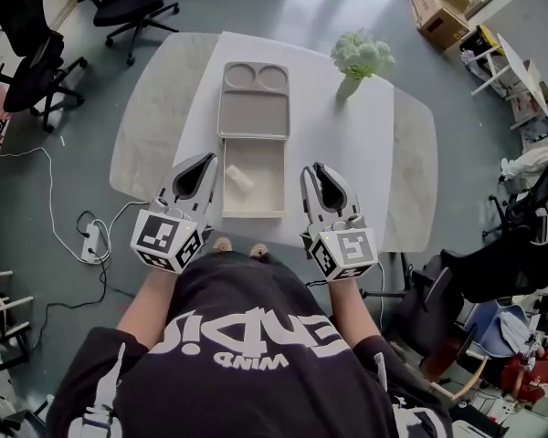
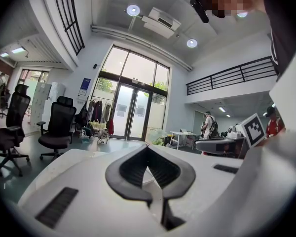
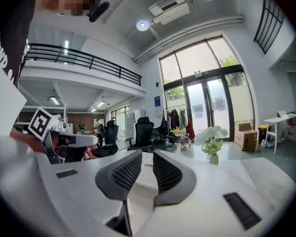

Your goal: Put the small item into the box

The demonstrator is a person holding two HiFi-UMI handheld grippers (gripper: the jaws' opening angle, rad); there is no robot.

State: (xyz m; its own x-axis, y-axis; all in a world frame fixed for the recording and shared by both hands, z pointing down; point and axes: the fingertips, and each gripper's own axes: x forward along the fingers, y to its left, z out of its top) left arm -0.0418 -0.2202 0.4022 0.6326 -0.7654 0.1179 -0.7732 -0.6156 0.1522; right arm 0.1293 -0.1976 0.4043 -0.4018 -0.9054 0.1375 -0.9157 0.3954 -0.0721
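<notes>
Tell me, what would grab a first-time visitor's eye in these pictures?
Most likely the left claw and right claw, both white and bearing square black-and-white markers, held side by side over the near edge of the white table. Between them lies an open box with a small white item inside. A vase of white flowers stands at the far right.

the pale bench (image 1: 384, 144) carries an open beige box (image 1: 265, 167) at its middle, its lid (image 1: 254, 112) folded back to the far side, and a vase of white flowers (image 1: 360, 57) at far right.
</notes>
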